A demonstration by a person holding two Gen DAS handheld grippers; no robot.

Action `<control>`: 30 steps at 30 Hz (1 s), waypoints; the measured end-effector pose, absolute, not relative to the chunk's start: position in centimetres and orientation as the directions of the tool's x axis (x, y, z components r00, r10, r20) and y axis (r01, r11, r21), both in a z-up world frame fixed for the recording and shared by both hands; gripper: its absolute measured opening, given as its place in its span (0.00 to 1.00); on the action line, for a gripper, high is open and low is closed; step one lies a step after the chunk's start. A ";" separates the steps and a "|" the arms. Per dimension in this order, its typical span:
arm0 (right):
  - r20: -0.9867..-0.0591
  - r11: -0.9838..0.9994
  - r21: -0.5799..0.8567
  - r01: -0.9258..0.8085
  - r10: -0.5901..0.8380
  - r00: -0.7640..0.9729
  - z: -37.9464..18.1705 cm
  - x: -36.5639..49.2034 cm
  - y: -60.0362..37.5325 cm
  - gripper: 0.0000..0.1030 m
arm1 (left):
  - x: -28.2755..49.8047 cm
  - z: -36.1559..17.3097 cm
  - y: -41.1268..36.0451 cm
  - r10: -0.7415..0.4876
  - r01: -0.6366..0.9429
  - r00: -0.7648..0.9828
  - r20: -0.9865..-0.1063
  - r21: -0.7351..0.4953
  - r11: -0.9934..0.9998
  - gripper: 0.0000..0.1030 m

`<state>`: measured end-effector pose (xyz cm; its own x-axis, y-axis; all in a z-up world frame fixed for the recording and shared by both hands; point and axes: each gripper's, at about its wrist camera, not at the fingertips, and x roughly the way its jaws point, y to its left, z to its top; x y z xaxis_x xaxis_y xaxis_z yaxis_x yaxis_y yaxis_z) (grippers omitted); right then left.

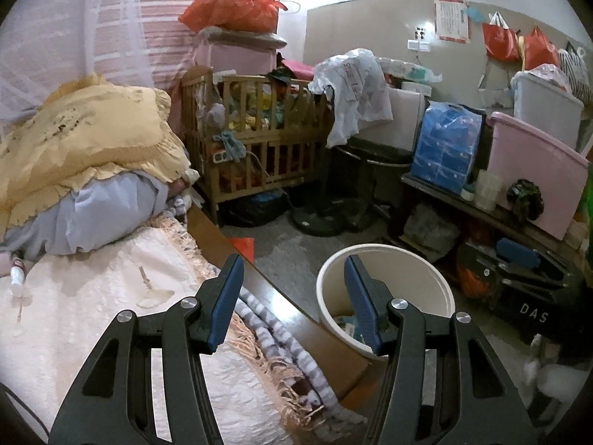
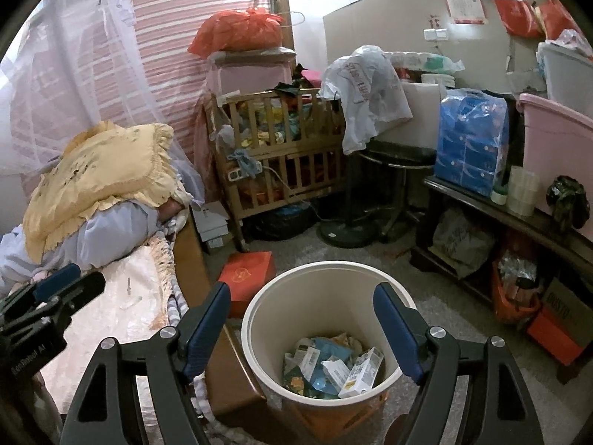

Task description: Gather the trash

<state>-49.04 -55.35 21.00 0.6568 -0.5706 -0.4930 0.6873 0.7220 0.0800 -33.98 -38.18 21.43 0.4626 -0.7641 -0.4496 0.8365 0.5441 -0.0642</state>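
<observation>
A cream trash bin [image 2: 326, 296] stands on the floor beside the bed, with cartons and wrappers [image 2: 333, 367] piled in its bottom. My right gripper [image 2: 302, 289] hovers just above the bin's mouth, open, with nothing between its blue pads. My left gripper [image 1: 292, 263] is open and empty too; it hangs over the bed's wooden edge [image 1: 281, 296], with the bin [image 1: 333, 289] just right of it. In the right wrist view the left gripper [image 2: 74, 283] shows at the far left above the bed. A small white bottle [image 1: 16, 278] lies on the bed's cream blanket.
A yellow pillow [image 1: 85, 137] lies on bedding at the bed's head. A red box [image 2: 248, 278] sits on the floor behind the bin. Behind it stand a wooden crib [image 2: 281, 148], a black stool [image 2: 393, 170] and a low dark shelf [image 2: 481, 204] with pink tubs.
</observation>
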 end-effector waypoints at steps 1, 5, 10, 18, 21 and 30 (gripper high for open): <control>-0.493 0.722 0.080 0.687 -0.571 0.657 21.0 -49.0 -55.3 0.75 | -34.0 21.5 -38.1 -0.763 0.835 0.468 -0.445 -0.061 0.547 0.53; -0.494 0.723 0.082 0.686 -0.569 0.658 21.0 -49.0 -55.3 0.75 | -34.1 21.7 -37.9 -0.765 0.833 0.475 -0.436 -0.059 0.551 0.53; -0.500 0.724 0.080 0.685 -0.565 0.656 20.7 -48.7 -55.0 0.76 | -33.8 21.6 -38.0 -0.761 0.832 0.475 -0.441 -0.055 0.552 0.53; -0.501 0.724 0.080 0.685 -0.565 0.656 20.7 -48.7 -54.8 0.77 | -33.7 21.5 -38.0 -0.761 0.831 0.476 -0.441 -0.059 0.554 0.53; -0.502 0.724 0.080 0.685 -0.564 0.655 20.7 -48.7 -54.8 0.77 | -33.7 21.6 -38.0 -0.761 0.829 0.477 -0.440 -0.062 0.556 0.53; -0.505 0.723 0.082 0.685 -0.563 0.655 20.6 -48.6 -54.5 0.78 | -33.7 21.5 -38.0 -0.760 0.829 0.475 -0.444 -0.062 0.555 0.53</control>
